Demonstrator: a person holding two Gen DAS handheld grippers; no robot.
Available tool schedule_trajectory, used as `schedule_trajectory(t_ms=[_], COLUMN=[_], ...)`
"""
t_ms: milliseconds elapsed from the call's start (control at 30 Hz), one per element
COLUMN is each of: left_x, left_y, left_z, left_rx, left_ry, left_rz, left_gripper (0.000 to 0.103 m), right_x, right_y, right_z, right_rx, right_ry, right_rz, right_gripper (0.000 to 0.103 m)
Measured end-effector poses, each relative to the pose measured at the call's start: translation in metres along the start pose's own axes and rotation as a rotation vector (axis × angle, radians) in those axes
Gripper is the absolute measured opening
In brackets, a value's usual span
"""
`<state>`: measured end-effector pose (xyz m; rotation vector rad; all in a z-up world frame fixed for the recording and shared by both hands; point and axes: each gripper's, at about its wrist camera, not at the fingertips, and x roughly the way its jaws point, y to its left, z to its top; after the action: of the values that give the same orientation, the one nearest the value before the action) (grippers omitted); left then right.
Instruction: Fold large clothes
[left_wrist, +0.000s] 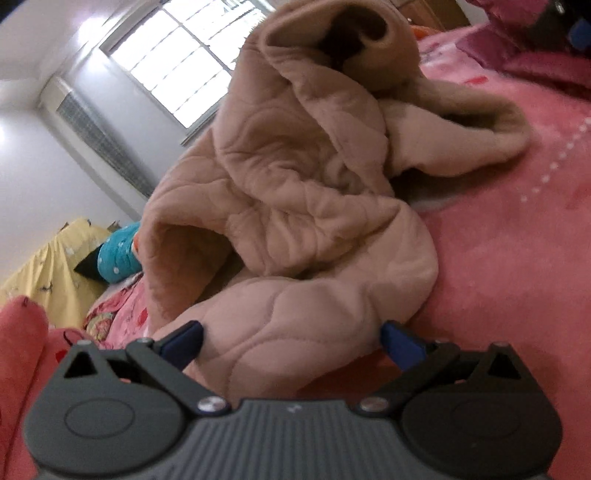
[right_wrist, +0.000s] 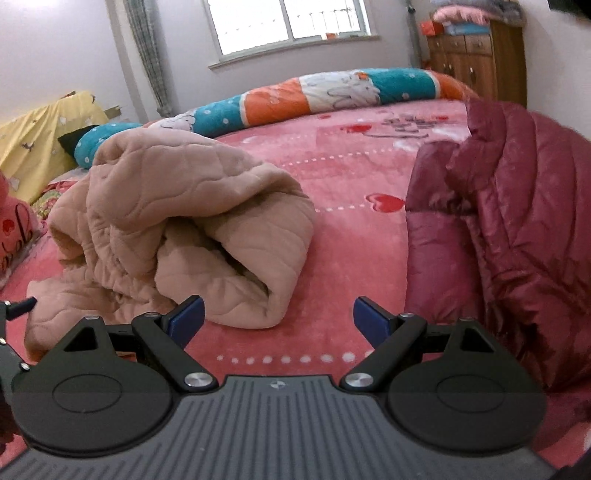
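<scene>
A tan quilted garment (left_wrist: 295, 206) lies crumpled in a heap on the pink bed cover (left_wrist: 517, 240). My left gripper (left_wrist: 291, 341) is open, and a padded fold of the garment lies between its blue fingertips without being clamped. In the right wrist view the same tan garment (right_wrist: 177, 229) sits left of centre. My right gripper (right_wrist: 279, 317) is open over bare pink bed cover (right_wrist: 332, 206), just right of the heap's near edge, with nothing between its fingers. The left gripper's tip (right_wrist: 18, 306) shows at the left edge.
A dark red puffer jacket (right_wrist: 517, 240) is piled at the right on the bed. A rolled teal, orange and white quilt (right_wrist: 314, 92) lies along the far side. A yellow covered object (right_wrist: 40, 136) stands at the left, a wooden cabinet (right_wrist: 476, 62) at the back right, below a window (right_wrist: 288, 22).
</scene>
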<state>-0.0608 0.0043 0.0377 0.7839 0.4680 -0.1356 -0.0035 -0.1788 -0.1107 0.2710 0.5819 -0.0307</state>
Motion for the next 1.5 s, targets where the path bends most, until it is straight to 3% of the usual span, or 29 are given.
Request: schedule_trajectory(t_ms=[167,333,467,533,600,700,1000,1167,1333,1500], left_x=[0.014,0.024,0.024,0.024,0.019,0.01,-0.033,-0.06,-0.067,-0.063], left_y=[-0.01,-0.014,-0.009,-0.005,0.0,0.012,0.079,0.131,0.168,0.182], left_z=[0.005,0.013,0.02,0.022,0.024,0.026,0.017,-0.012,-0.058,-0.093], left_rx=[0.039,0.036,-0.008,-0.051,-0.088,-0.171,-0.542,-0.749,-0.834,-0.878], left_ry=[0.01,0.017,0.028,0.041,0.046,0.054,0.06,0.069,0.136,0.174], left_rz=[0.017,0.008,-0.025,-0.034,-0.039,-0.056,-0.076,-0.009,0.108,0.148], left_gripper=[0.101,0.091,0.062,0.056,0.04,0.032,0.027,0.026,0.026,0.03], right_x=[0.005,0.008,0.019,0.021,0.024,0.025,0.024,0.027,0.034,0.046], right_y=[-0.002,-0.002,-0.006,-0.007,-0.007,-0.005,-0.008,-0.009,-0.01,-0.014], right_z=[-0.002,-0.004,0.0,0.0,0.0,-0.001,-0.002,-0.004,-0.004,-0.004], right_rx=[0.031,0.046,0.072,0.085,0.095,0.094,0.063,0.043,0.016,0.003], right_ry=[0.026,0.034,0.054,0.068,0.079,0.087,0.094,0.1,0.11,0.135], right_rz=[0.006,0.012,0.016,0.015,0.014,0.016,0.019,0.015,0.0,-0.01], right_gripper=[0.103,0.103,0.103,0.103,0.103,0.103,0.103,0.103,0.103,0.103])
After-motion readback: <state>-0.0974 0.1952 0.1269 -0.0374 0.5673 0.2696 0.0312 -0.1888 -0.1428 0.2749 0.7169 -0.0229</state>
